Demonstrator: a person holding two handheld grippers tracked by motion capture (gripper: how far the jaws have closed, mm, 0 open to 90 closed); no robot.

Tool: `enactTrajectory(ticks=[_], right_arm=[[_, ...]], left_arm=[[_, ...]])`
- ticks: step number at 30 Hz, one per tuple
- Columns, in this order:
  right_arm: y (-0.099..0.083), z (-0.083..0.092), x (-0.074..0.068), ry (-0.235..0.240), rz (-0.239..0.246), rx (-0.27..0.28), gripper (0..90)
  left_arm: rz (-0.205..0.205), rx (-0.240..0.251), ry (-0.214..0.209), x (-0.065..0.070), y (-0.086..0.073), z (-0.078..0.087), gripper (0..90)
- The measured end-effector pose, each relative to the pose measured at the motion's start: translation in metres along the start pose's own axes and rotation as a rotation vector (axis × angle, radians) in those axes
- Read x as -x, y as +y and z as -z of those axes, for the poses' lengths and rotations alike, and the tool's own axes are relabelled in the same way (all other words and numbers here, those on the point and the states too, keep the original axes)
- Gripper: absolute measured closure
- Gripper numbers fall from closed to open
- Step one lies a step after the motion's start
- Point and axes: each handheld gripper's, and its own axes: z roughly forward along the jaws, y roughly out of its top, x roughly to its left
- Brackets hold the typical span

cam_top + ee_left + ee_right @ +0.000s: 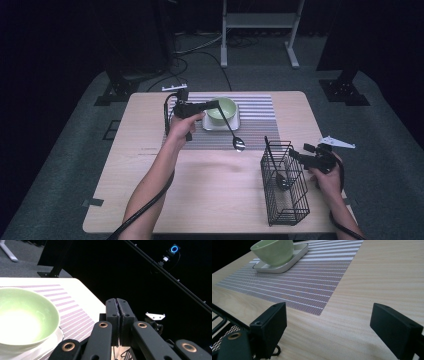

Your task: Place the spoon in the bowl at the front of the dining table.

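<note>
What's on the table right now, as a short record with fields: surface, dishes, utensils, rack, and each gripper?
surface: wooden table with striped placemat
dishes: green bowl on white square plate
utensils: spoon hanging from left gripper; dark ladle in rack
rack: black wire basket, near right edge
left gripper: fingers shut on spoon handle, beside bowl
right gripper: open, next to basket

Pale green bowl (221,108), white plate (220,123), grey-striped mat (260,120), black wire basket (285,187).
</note>
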Motion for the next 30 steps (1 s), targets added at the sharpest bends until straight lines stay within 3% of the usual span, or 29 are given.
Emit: enactTrajectory(ticks=[12,30], right_arm=[[0.000,0.000,0.001,0.001,-0.003,0.001,12.9],[-0.001,0.001,0.002,0.001,-0.015,0.008,12.9]], left_arm=[[-0.011,0.011,0.008,-0.004,0.010,-0.001,88.8],[0.005,0.046,0.064,-0.022,0.030,0.001,88.8]])
